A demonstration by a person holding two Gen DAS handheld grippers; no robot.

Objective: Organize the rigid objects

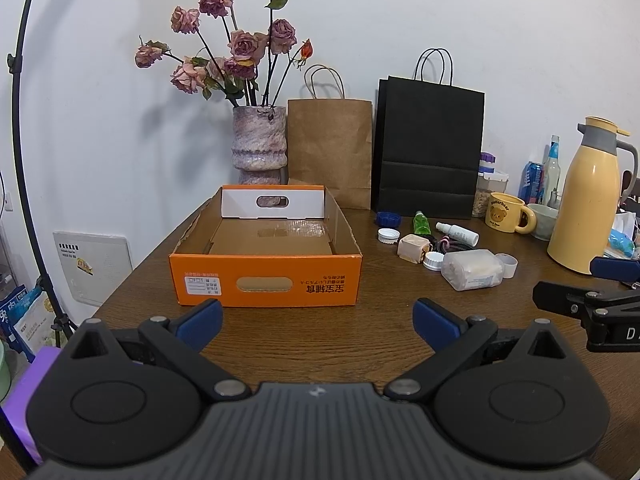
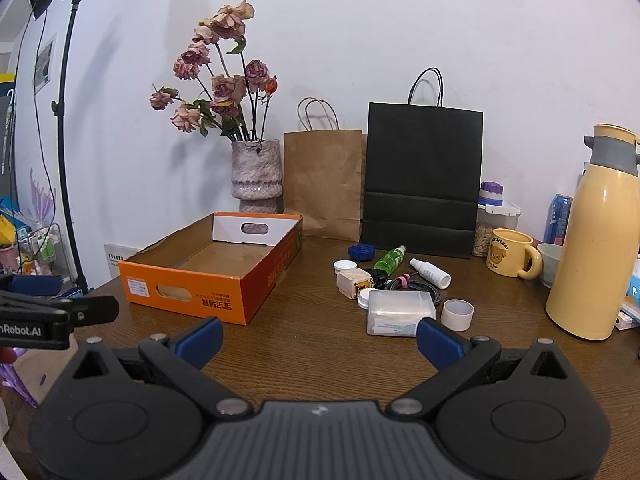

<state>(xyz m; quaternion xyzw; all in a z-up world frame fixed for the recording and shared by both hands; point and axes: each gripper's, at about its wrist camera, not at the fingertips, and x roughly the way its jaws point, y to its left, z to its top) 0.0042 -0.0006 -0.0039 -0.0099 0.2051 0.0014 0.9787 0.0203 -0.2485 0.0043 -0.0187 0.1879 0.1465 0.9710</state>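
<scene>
A wooden table [image 2: 320,344] carries an orange box [image 2: 208,276], bottles and bags.

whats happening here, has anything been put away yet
Nothing yet. A person holds two grippers over a wooden table, and both the left gripper and right gripper are open and empty. The orange cardboard box has nothing in it. The small items still lie in a cluster to its right: a clear plastic container, a green bottle, a white spray bottle and some loose caps.
</scene>
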